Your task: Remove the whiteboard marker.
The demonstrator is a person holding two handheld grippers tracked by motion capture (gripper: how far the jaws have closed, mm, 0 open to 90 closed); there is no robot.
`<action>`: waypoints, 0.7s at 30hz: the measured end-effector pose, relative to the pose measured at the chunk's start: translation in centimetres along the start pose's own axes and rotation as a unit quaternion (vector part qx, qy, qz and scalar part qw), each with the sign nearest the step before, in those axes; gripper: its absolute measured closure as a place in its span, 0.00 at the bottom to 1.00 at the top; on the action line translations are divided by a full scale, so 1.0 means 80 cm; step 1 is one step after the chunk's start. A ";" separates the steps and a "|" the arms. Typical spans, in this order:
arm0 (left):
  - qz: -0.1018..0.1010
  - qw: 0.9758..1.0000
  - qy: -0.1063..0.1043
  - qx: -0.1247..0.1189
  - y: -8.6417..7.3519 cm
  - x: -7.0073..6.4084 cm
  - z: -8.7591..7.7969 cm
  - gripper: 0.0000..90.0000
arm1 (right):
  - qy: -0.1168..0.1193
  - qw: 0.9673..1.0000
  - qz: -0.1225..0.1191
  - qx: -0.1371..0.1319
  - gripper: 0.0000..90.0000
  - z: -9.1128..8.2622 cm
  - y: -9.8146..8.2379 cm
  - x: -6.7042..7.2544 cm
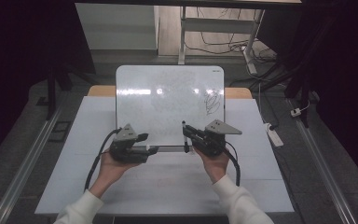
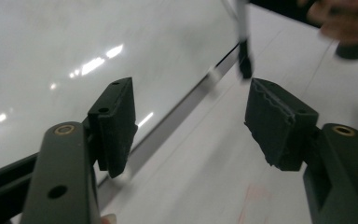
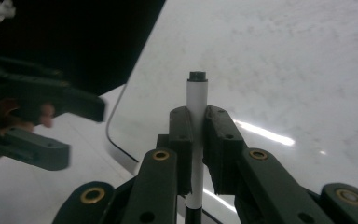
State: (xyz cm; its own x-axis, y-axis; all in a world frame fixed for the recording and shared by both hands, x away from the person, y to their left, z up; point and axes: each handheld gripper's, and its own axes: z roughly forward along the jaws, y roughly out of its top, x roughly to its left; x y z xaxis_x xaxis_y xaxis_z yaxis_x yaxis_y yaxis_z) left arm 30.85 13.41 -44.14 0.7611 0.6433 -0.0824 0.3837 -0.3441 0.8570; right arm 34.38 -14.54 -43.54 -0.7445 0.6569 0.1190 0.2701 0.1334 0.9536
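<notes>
The slim white plastic marker pen with a black tip (image 3: 196, 116), light, rigid and smooth enough to slip, stands clamped mid-barrel in the right gripper (image 1: 187, 136) over the glossy whiteboard's (image 1: 168, 100) near edge, while the left gripper (image 2: 191, 119) gapes empty beside it.

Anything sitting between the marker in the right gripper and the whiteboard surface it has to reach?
Nothing visible does. The right gripper is shut on the marker, and the whiteboard beyond it is bare apart from a scribble near its right edge. The left gripper, jaws open with nothing between them, sits off to the side at the board's near edge.
</notes>
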 end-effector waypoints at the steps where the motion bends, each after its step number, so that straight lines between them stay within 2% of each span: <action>1: 0.001 1.000 -0.009 -0.005 0.008 -0.004 0.005 0.40 | 0.005 1.000 0.002 -0.002 0.90 0.001 0.000 0.003; 5: 0.007 1.000 -0.030 -0.004 0.026 -0.014 0.029 0.42 | 0.019 1.000 0.003 -0.007 0.90 0.001 0.002 0.012; 6: 0.007 1.000 -0.030 -0.004 0.026 -0.014 0.029 0.42 | 0.022 1.000 0.004 -0.009 0.90 0.001 0.003 0.014; 8: 0.009 0.999 -0.040 0.004 0.030 -0.018 0.045 0.44 | 0.026 1.000 0.002 -0.011 0.90 0.000 0.004 0.017; 12: 0.013 0.999 -0.048 0.005 0.032 -0.021 0.055 0.48 | 0.031 0.999 0.002 -0.015 0.90 -0.002 0.006 0.021; 16: 0.017 0.998 -0.055 0.002 0.034 -0.023 0.057 0.53 | 0.033 0.999 0.002 -0.017 0.90 -0.002 0.007 0.024; 17: 0.018 0.998 -0.058 0.000 0.035 -0.023 0.057 0.58 | 0.035 0.999 0.003 -0.018 0.90 -0.002 0.007 0.026; 21: 0.019 0.998 -0.064 -0.003 0.035 -0.021 0.056 0.67 | 0.037 0.999 -0.003 -0.019 0.90 -0.001 0.007 0.030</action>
State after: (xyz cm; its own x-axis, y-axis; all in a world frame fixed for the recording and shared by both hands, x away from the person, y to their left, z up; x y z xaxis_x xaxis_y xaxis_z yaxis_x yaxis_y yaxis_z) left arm 32.98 8.33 -43.88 0.8361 0.5368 -0.1131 0.3497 -0.3627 0.8638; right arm 32.69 -12.93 -42.71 -0.7895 0.5992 0.1329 0.2437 0.1072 0.9639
